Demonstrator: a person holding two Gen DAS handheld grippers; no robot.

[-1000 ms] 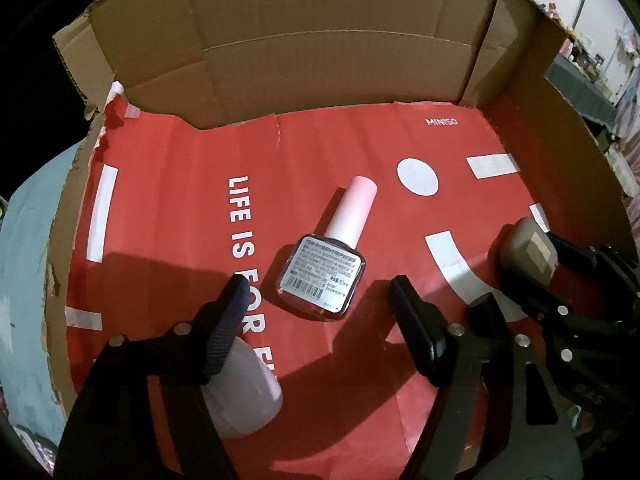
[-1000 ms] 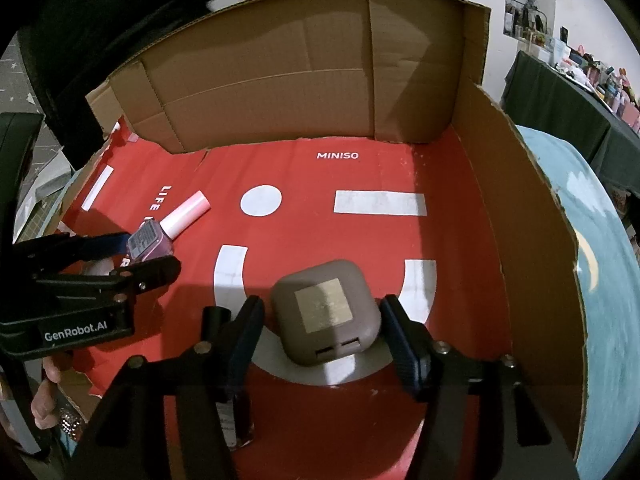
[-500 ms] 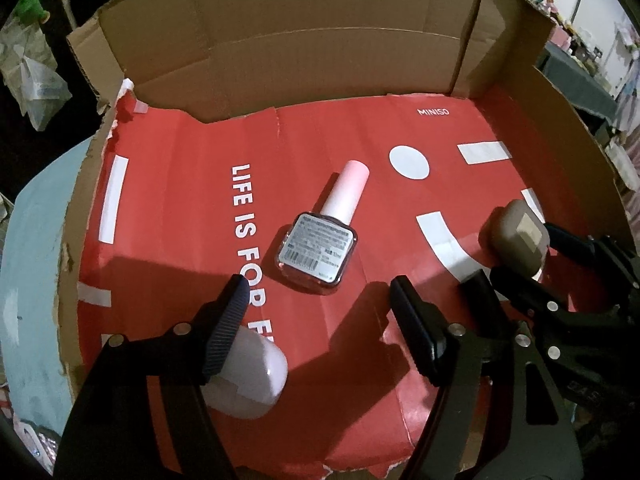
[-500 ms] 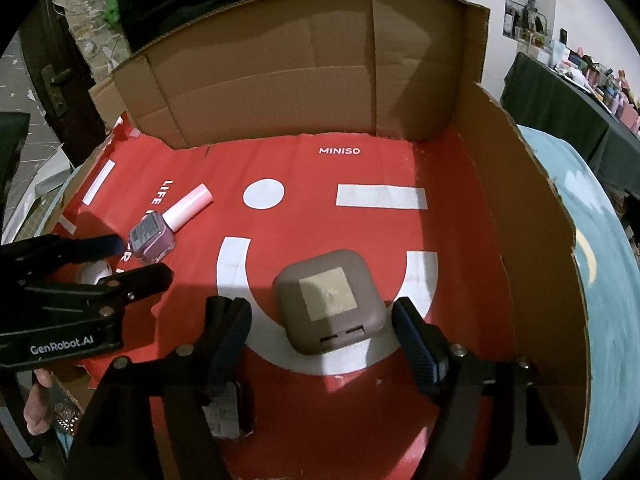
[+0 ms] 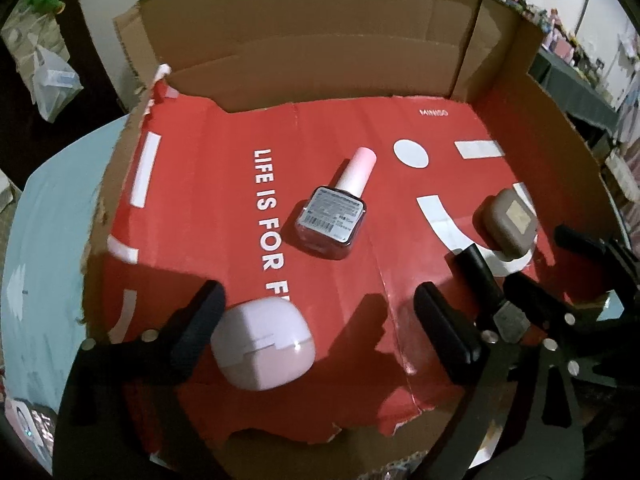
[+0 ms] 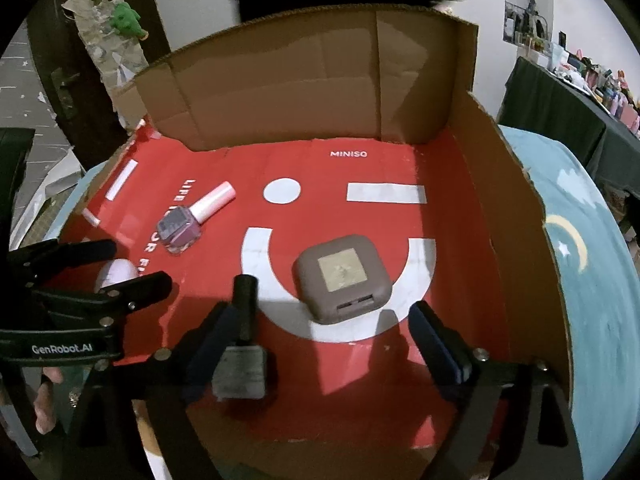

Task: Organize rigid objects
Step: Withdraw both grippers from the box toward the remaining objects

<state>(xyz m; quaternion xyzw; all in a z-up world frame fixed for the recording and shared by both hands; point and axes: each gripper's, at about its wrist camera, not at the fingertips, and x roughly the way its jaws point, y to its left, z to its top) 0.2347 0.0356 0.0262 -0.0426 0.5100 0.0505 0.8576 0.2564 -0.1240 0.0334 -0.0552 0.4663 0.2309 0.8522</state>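
Fingers (image 5: 204,320) spread, just widened, empty, glossy rounded case (image 5: 262,346), squarish taupe box (image 6: 342,276), possibly matte

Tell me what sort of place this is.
Probably a cluttered store room or workroom, not a tidy home. The work happens in a cut-open cardboard box lined with red MINISO paper; behind it stands a dark-draped table crowded with small goods, and a scrap-covered door.

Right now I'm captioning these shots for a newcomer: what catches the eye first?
The red liner with its white smiley, flooring the open cardboard box. On it, left of centre, a nail polish bottle with a pink cap lies flat, and a brown square case sits on the smile. A white rounded case lies near the front.
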